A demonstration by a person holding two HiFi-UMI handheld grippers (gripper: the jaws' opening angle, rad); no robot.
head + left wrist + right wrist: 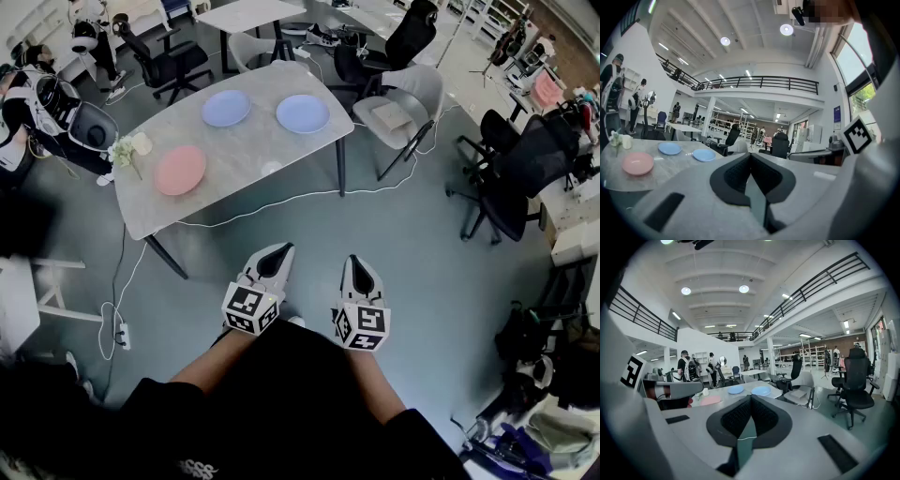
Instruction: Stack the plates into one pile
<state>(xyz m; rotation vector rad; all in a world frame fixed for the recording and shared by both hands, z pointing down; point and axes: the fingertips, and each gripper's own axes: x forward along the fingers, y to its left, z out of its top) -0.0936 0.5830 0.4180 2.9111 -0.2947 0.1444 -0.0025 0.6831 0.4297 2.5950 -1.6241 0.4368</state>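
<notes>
The left gripper (750, 155) is keeping its black, ridged pads pressed together with nothing between them, and the right gripper (750, 398) is doing likewise, both smooth grey wedge-shaped shells pointing toward the table (253, 155). Far from both, that pale, stone-patterned rectangular top is carrying three round, shallow, matte plates lying apart: a pink plate (179, 171) sitting near left, a left blue plate (226, 108) and a right blue plate (303, 113) lying side by side farther back, not touching
</notes>
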